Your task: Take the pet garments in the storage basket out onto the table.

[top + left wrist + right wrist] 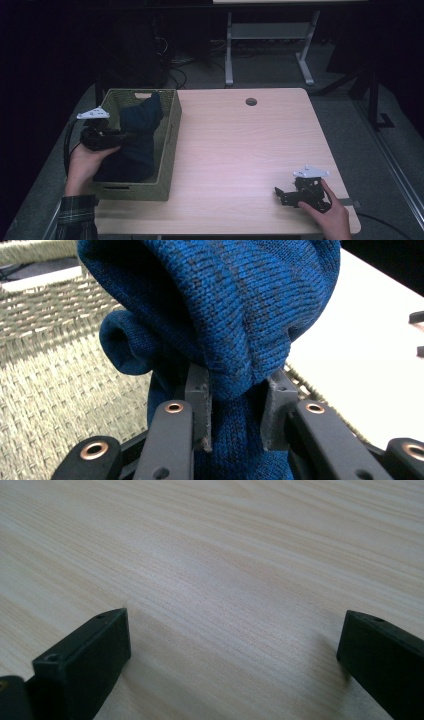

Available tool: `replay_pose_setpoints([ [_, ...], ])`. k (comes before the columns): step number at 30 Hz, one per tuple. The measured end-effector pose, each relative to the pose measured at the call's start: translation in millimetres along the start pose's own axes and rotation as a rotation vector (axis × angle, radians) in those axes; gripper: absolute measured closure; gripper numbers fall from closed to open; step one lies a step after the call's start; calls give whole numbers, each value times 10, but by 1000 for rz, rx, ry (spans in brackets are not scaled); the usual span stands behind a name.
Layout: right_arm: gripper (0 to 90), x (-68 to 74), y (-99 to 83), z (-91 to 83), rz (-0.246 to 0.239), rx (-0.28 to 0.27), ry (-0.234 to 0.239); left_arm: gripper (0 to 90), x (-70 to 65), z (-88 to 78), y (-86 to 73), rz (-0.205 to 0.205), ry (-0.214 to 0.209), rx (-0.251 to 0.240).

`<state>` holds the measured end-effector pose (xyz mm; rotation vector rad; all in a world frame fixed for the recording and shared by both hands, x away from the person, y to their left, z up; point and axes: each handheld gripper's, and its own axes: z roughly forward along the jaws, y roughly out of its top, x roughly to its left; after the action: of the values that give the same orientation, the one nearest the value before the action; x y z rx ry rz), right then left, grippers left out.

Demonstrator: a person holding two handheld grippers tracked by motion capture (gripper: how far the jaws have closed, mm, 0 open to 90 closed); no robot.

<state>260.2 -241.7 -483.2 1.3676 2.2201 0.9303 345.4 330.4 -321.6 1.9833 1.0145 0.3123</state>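
A dark blue knitted garment (137, 135) stands bunched up inside the woven basket (170, 145) at the table's left. My left gripper (120, 137) reaches over the basket from the left and is shut on the knit; in the left gripper view a fold of the blue garment (225, 315) is pinched between both pads (198, 395) and rises above them. My right gripper (280, 195) rests on the bare tabletop near the front right corner, jaws wide apart with nothing between them; its fingers (85, 655) lie low over the wood grain.
The pale wooden table (240, 145) has a round cable hole (251, 102) at the back. The basket's wall (50, 370) is close behind the garment. Beyond the table stand a white desk frame (270, 45) and cables on a dark floor.
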Motion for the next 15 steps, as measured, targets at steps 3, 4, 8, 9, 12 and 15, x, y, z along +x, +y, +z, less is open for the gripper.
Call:
replay_pose_setpoints([
  [3,4,0,0,0,0,0,0,706,-54,-44,53,6,-4,-28],
  [4,4,0,0,0,0,0,0,706,-54,-44,53,6,-4,-28],
  [8,4,-2,0,0,-2,0,0,706,-125,-86,149,18,-20,-63],
  [9,4,-3,0,0,-3,1,0,706,-141,-93,172,21,-22,-70],
  [12,4,-3,0,0,-3,1,0,706,-186,-117,241,28,-28,-88],
  [15,4,-4,1,1,-4,1,1,706,-230,-146,319,40,-27,-102],
])
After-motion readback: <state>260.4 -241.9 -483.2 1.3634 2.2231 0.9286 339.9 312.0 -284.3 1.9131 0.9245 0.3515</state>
